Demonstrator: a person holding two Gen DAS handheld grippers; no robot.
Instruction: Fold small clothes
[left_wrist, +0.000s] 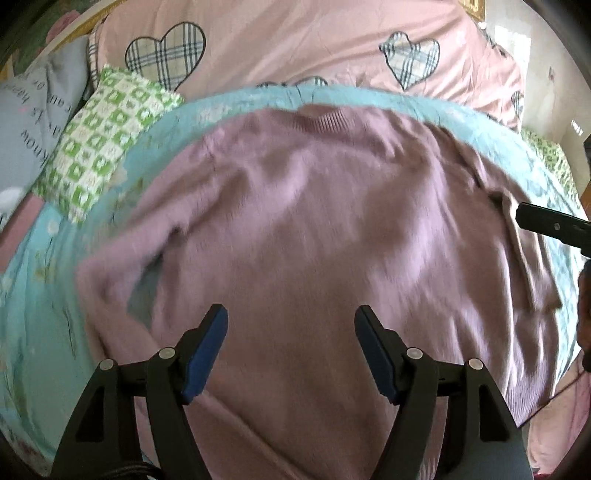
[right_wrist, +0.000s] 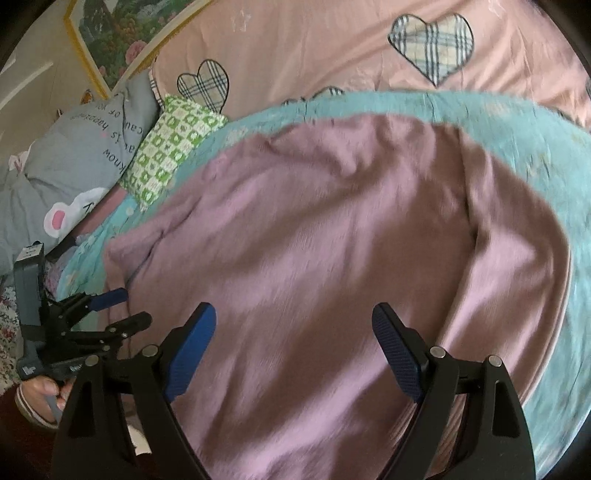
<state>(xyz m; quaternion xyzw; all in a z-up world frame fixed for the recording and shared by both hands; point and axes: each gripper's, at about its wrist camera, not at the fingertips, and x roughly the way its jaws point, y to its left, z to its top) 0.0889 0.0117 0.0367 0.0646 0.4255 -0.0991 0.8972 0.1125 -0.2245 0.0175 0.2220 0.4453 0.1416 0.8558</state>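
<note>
A mauve knit sweater (left_wrist: 314, 221) lies spread flat on a light blue sheet (left_wrist: 40, 302), collar at the far side, one sleeve folded in at the left. It also fills the right wrist view (right_wrist: 332, 240). My left gripper (left_wrist: 291, 314) is open and empty, hovering over the sweater's near hem. My right gripper (right_wrist: 294, 314) is open and empty over the sweater's lower middle. The left gripper also shows at the left edge of the right wrist view (right_wrist: 129, 306), open. One finger of the right gripper (left_wrist: 550, 221) shows at the right edge of the left wrist view.
A pink quilt with plaid hearts (left_wrist: 295, 44) lies bunched behind the sweater. A green-and-white checked pillow (left_wrist: 99, 144) and a grey printed pillow (left_wrist: 29, 122) sit at the far left. A framed picture (right_wrist: 122, 33) hangs on the wall.
</note>
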